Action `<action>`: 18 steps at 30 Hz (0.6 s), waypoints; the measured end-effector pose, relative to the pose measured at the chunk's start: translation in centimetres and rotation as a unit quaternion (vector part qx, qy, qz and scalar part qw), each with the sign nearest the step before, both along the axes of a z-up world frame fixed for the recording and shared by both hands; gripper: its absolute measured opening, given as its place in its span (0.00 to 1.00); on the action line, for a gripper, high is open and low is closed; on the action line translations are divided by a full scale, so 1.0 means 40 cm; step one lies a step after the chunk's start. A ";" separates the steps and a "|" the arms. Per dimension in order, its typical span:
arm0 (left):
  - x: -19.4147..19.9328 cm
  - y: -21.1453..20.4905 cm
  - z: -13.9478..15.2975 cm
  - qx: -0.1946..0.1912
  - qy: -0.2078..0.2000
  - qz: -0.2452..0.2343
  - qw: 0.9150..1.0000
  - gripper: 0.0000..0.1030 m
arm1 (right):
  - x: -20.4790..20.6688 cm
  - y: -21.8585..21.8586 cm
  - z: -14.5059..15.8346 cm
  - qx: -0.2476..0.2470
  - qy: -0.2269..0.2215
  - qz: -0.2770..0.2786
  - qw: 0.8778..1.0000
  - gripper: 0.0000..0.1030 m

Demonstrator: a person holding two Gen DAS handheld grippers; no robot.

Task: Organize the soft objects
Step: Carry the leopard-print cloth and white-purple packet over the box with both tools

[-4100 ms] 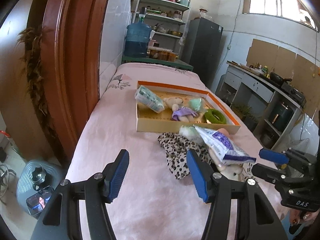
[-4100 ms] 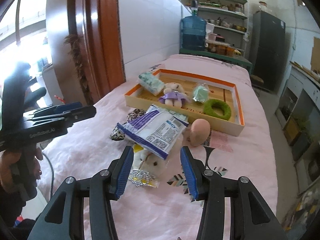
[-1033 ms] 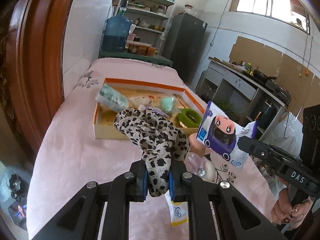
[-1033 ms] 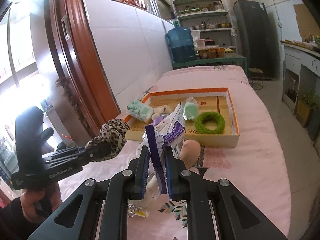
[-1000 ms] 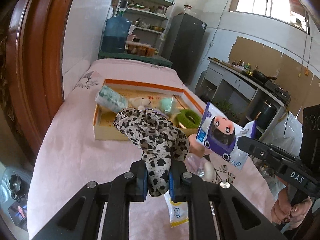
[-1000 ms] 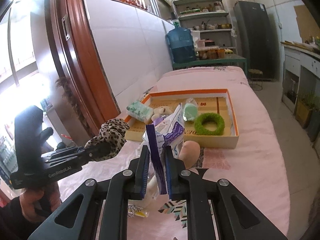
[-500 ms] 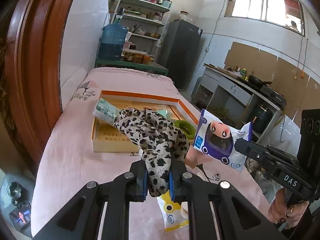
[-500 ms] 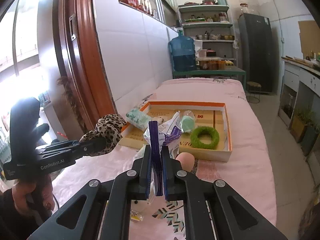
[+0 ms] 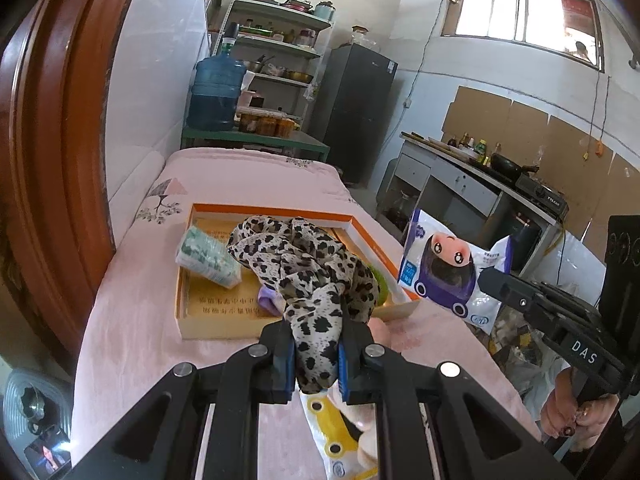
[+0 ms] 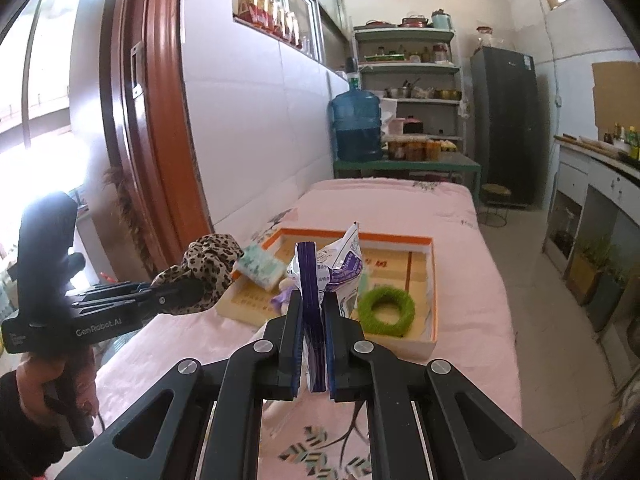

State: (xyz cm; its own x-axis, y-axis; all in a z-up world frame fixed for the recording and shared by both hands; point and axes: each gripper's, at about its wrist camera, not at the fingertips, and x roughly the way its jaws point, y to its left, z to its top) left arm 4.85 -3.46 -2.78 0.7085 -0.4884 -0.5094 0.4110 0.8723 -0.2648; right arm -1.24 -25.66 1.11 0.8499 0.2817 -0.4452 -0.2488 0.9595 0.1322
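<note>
the left gripper [image 9: 316, 354] is holding the spotted cloth [image 9: 304, 264], with its jaws squeezed tight on the lower end of it. the cloth is bunching up above the jaws and hanging in the air, just in front of the orange box [image 9: 224, 330]. the box is lying straight ahead of the jaws, on the pink bed [image 9: 132, 320], with its long side going across.

the right gripper [image 10: 312, 360] is holding the purple and white wipes pack [image 10: 310, 300], jaws pressed close on its thin edge. the pack is standing up tall in the jaws, and the box [image 10: 430, 280] is lying ahead of it too. in the left view the pack [image 9: 452, 276] is floating off to the right of the box, past its near right corner.

i think both things are going into the box next. the cloth looks nearer to the box than the pack does, so the left gripper has the shorter way to go.

the box is already holding a pale green packet [image 9: 206, 258] near its left wall and a fuzzy green ring [image 10: 386, 310] near its right wall.

the cloth is hiding the middle of the box in the left view, so only a bit of something purple [image 9: 268, 302] is peeking out there. the wipes pack is hiding the box's middle in the right view. something yellow and white [image 9: 336, 440] is lying on the bed under the left gripper, but it is cut off and hard to make out.
</note>
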 end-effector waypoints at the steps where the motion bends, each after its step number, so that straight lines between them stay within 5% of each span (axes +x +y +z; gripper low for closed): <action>1: 0.006 -0.001 0.003 -0.001 -0.001 -0.001 1.000 0.15 | 0.006 -0.003 0.004 0.000 -0.001 -0.001 1.000 0.09; 18: 0.144 -0.038 0.065 -0.007 -0.009 0.005 1.000 0.15 | 0.142 -0.044 0.054 -0.007 0.001 -0.010 1.000 0.09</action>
